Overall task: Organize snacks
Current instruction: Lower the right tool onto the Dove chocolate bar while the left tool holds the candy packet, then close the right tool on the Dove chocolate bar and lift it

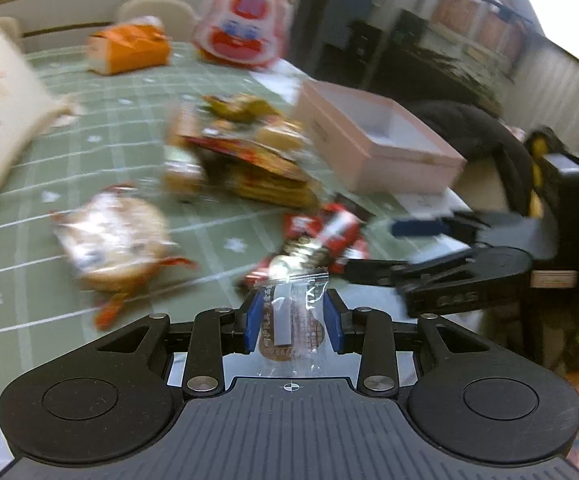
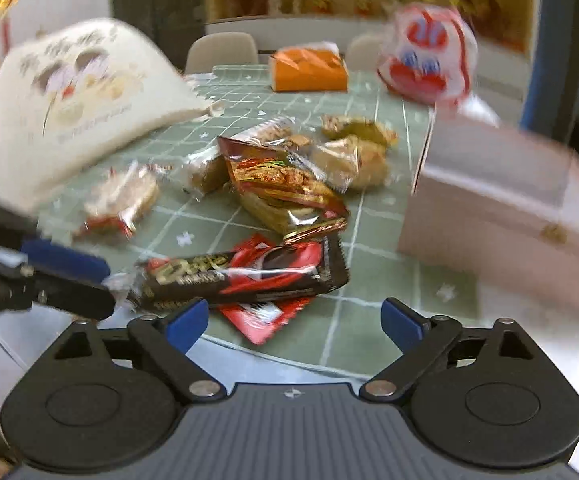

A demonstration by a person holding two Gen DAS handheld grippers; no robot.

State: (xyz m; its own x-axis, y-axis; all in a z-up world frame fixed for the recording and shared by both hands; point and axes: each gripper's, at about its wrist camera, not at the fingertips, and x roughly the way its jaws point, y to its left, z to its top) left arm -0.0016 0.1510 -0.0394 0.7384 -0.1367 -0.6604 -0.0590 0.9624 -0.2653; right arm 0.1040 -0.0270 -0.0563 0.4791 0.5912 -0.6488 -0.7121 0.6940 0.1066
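Observation:
My left gripper (image 1: pixel 294 320) is shut on a brown cookie in a clear wrapper (image 1: pixel 289 334), held upright between its blue pads just above the table. Beyond it lie red wrappers (image 1: pixel 325 236) and a heap of snack packs (image 1: pixel 245 156). In the right wrist view my right gripper (image 2: pixel 295 322) stands open over the table's near edge, nothing between its fingers. A dark chocolate bar (image 2: pixel 245 274) lies just beyond its pads, on a red packet (image 2: pixel 261 316). The left gripper (image 2: pixel 109 286) shows at the left. The open pink box (image 1: pixel 369 132) stands to the right.
A green checked cloth (image 2: pixel 369 240) covers the table. A big cream bag (image 2: pixel 73 96) leans at the left, with an orange pack (image 2: pixel 309 68) and a red-and-white bag (image 2: pixel 425 56) at the back. A round wrapped cake (image 1: pixel 113 236) lies left. The pink box (image 2: pixel 501 216) stands close right.

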